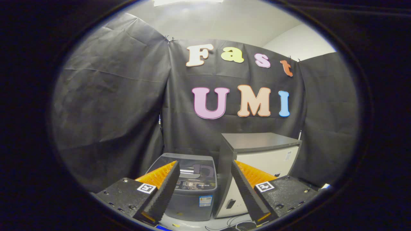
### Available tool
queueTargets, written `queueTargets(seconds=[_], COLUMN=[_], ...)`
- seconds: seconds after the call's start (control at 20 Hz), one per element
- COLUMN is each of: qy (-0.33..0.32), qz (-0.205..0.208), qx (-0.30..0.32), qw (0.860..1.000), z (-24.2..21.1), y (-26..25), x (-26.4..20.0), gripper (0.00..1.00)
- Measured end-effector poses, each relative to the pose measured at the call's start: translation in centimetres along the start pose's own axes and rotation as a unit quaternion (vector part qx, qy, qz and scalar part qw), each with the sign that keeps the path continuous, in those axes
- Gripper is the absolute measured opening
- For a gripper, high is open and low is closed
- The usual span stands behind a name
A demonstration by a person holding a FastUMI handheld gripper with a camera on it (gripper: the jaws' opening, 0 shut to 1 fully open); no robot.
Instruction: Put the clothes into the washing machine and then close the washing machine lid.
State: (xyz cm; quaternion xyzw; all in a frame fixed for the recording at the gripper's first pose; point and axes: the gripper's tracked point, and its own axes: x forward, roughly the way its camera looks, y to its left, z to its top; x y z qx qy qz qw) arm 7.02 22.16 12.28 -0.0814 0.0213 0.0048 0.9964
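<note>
The left finger of the gripper rises toward one o'clock from a block that carries a small square marker, and its tip overlaps the front left corner of the washing machine. That machine, a grey top-loader, stands on the floor beyond the fingers, mostly in the gap between them and a little toward the left one, at about eleven o'clock from the midpoint of the gap. Its lid lies flat and closed, with a dark see-through window, and a control strip runs along the front edge with a sticker on the front panel beneath it. No clothes can be made out from here. At three o'clock from the machine, just beside it, stands a taller cabinet with a dark grey top and a pale front door; whether the two touch cannot be told. The right finger leans toward eleven o'clock across the cabinet's lower front, with its own square marker on the block behind it. The fingers stand wide apart with nothing held between them. On the pale floor at six o'clock from the cabinet lie some thin dark cables. Black cloth hangs behind everything.
</note>
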Motion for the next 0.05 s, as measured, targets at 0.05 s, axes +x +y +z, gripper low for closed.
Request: queueTargets(seconds=[0.05], qy=[-0.004], qz=[0.003], qx=[0.004], qw=[1.000], z=[0.06], y=[0.08], x=[-0.26], gripper=[0.97])
